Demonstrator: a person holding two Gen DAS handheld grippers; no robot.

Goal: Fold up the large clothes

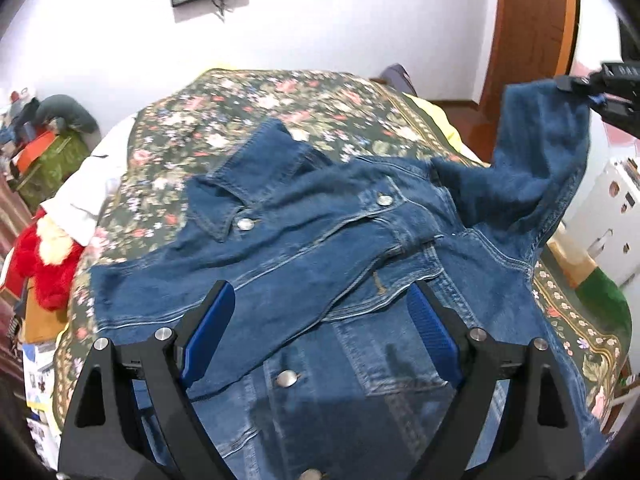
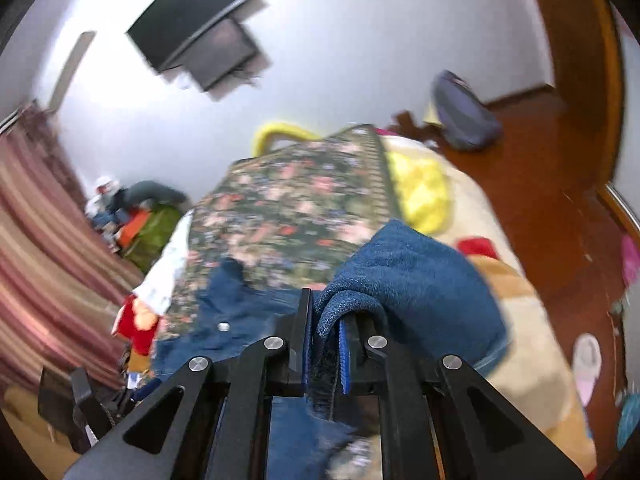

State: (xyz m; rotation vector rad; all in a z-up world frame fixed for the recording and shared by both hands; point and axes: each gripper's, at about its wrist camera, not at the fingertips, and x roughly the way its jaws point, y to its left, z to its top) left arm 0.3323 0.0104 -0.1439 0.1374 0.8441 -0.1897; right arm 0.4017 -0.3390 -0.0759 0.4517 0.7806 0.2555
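Denim jacket [image 1: 320,248] on floral bedspread [image 1: 248,100], white wall [image 1: 340,12]

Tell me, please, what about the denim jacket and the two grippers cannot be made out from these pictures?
- Denim jacket hem: left wrist view, cut off by the bottom edge and hidden behind the open left gripper.
- Sleeve cuff: right wrist view, hidden inside the right gripper, which is shut on it.
- Floral bedspread: right wrist view, smeared by motion blur.
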